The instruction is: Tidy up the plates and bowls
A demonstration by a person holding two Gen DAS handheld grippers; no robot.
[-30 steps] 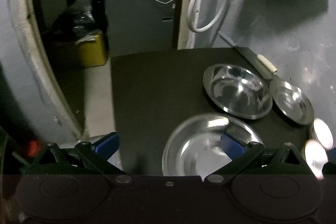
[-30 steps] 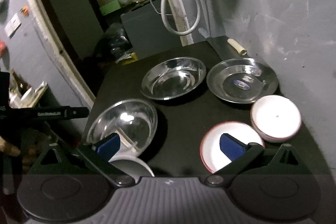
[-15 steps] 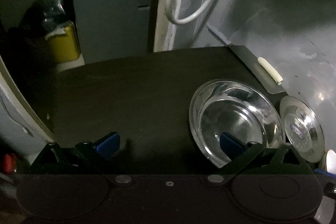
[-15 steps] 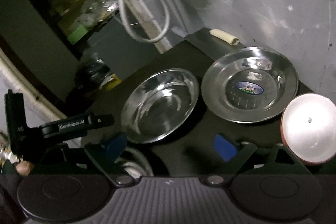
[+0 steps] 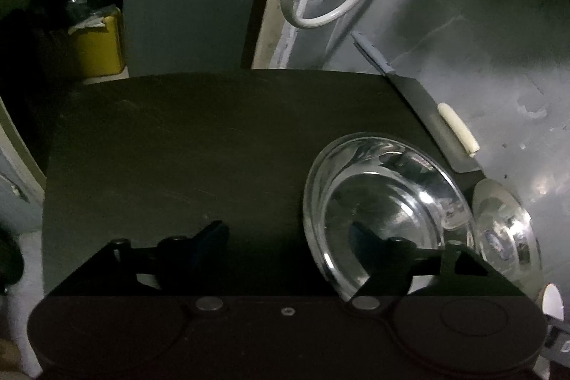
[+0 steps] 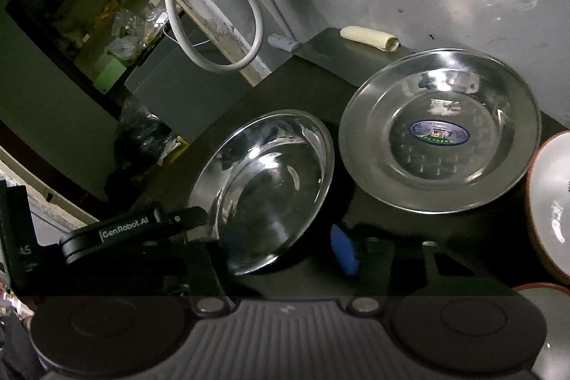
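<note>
Dim grey walls back our black worktop [image 5: 213, 138]. Our left claw [image 5: 288, 234] is spread, one finger inside the steel bowl [image 5: 384, 202] and one outside, set to pinch its rim. Our right claw [image 6: 274, 248] also gapes, near that bowl. Beyond sits the steel plate [image 6: 440, 130]; a white bowl [image 6: 550, 212] is cut off.

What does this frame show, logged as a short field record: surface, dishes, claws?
surface: black tabletop
dish 1: deep shiny steel bowl, empty
dish 2: wide steel plate with blue oval sticker, beside the bowl on its right
dish 3: white red-rimmed bowl at the right edge
left claw: open, right finger over the steel bowl's near side
right claw: open, near the bowl's front rim
other: cream cylindrical handle by the wall
</note>
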